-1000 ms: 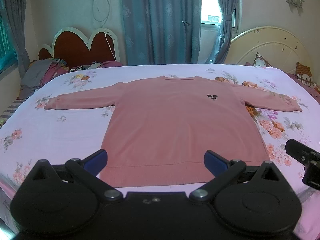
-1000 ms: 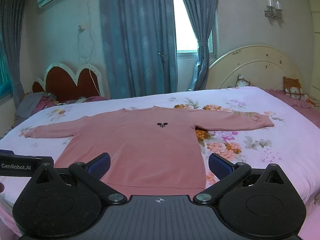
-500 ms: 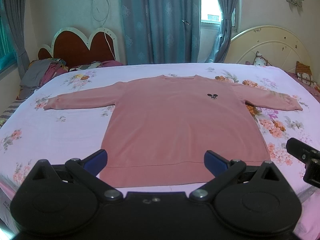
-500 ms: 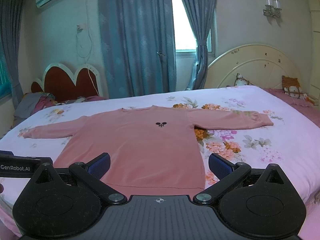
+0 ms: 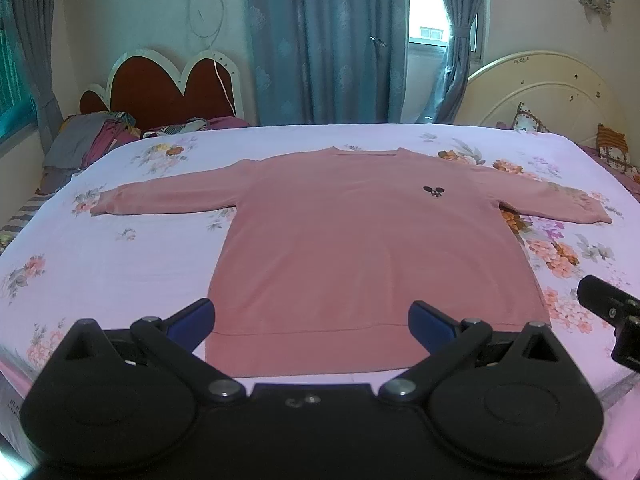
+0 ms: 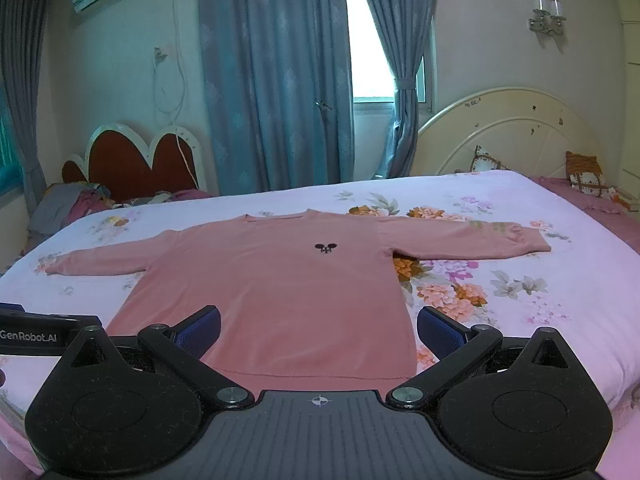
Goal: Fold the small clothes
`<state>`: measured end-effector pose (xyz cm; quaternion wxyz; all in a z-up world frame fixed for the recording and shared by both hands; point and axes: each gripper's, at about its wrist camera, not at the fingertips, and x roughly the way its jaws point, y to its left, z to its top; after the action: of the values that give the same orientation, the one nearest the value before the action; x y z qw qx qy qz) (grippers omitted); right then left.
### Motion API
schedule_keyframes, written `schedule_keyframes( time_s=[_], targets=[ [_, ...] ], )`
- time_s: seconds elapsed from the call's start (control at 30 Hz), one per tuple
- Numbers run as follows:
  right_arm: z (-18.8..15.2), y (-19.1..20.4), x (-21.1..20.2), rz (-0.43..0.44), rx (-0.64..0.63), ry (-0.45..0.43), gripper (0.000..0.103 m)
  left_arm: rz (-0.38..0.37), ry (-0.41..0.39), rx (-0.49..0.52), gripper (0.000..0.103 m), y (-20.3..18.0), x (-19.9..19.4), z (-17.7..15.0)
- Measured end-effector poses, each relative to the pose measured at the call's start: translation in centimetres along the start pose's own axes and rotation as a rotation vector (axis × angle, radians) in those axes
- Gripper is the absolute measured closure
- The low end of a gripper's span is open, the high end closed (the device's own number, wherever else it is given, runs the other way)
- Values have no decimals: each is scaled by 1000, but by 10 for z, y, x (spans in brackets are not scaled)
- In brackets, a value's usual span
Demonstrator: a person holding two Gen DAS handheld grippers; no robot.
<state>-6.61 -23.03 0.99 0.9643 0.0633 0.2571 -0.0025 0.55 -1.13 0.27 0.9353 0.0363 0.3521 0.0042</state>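
Left wrist view gives you one pink sweater [image 5: 360, 248] flat on the bed [image 5: 112, 264], bare sheet around its edges; left gripper [image 5: 312, 320] and right gripper [image 6: 318, 330] both spread wide, empty.

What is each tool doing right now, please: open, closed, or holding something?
Left tool: open, holding nothing, above the hem of the pink sweater.
Right tool: open, holding nothing.

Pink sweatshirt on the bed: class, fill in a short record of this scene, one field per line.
garment: pink sweatshirt, long sleeves
state: spread flat, unfolded, both sleeves out sideways
marking: small black logo on chest
surface: floral bedsheet
left hand-held gripper: open, empty, near the hem
right hand-held gripper: open, empty, near the hem
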Motion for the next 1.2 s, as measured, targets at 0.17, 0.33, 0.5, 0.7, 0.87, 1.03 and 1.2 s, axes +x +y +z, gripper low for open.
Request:
schedule_keyframes(
  time_s=[0.17,0.33,0.5,0.7,0.87,1.03,1.2],
  targets=[
    [1,2,6,-2,2,4,0,3,3,-1,0,0,4,2],
    [2,3,12,-1,4,9,0,7,7,5,0,-1,10,5],
    [3,0,24,-18,8,20,0,11,17,12,0,-2,21,11],
    [10,-4,42,-49,16,25,0,9,25,23,0,-4,41,24],
    [18,-7,65,-80,28,38,0,2,30,36,0,-4,64,37],
    [25,-8,95,-120,44,60,0,-9,42,53,0,0,95,54],
    [36,-9,128,-167,83,69,0,-23,53,81,0,8,130,74]
  ],
)
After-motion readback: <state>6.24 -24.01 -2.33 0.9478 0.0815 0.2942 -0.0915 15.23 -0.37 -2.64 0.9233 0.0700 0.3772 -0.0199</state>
